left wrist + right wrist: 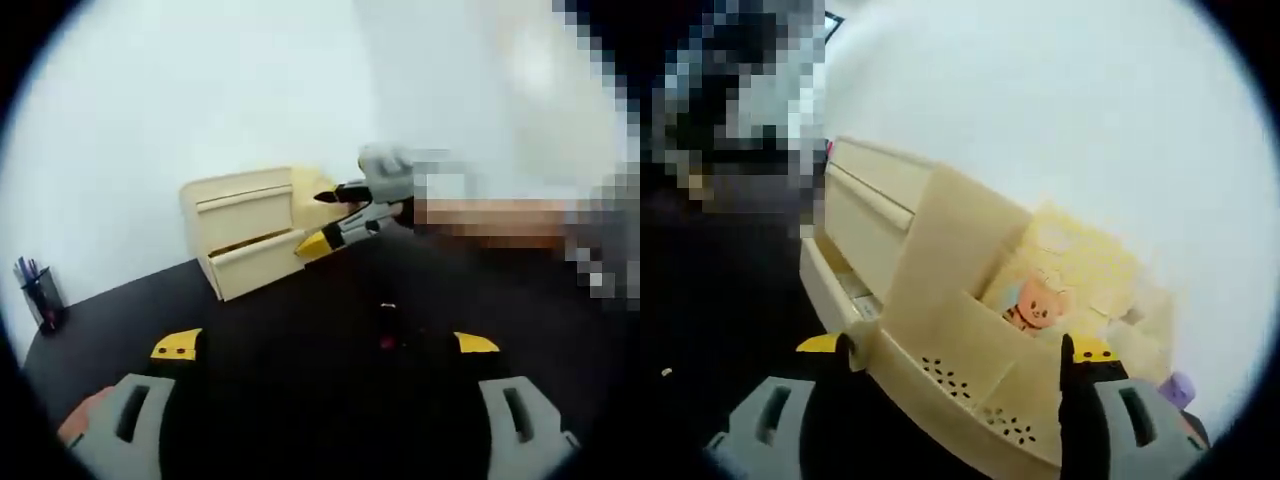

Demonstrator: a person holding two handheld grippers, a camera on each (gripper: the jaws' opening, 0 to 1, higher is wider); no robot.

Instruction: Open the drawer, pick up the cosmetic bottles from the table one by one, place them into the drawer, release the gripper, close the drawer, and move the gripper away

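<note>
A cream drawer cabinet (250, 230) stands on the black table (300, 400); its lower drawer (262, 258) is pulled out a little. My right gripper (322, 220) reaches in from the right at the cabinet's right end. In the right gripper view my right gripper (958, 350) is open, and its jaws straddle the cream drawer front (960, 385) close up. A side pocket with a bear picture (1035, 300) sits behind it. My left gripper (325, 345) is open over the table with nothing in it. A small dark item with a red mark (387, 328) lies ahead of it, too dark to identify.
A black pen cup (40, 295) stands at the table's far left edge. A white wall rises behind the cabinet. A small purple thing (1180, 388) shows at the right of the cabinet. A person's arm extends behind my right gripper.
</note>
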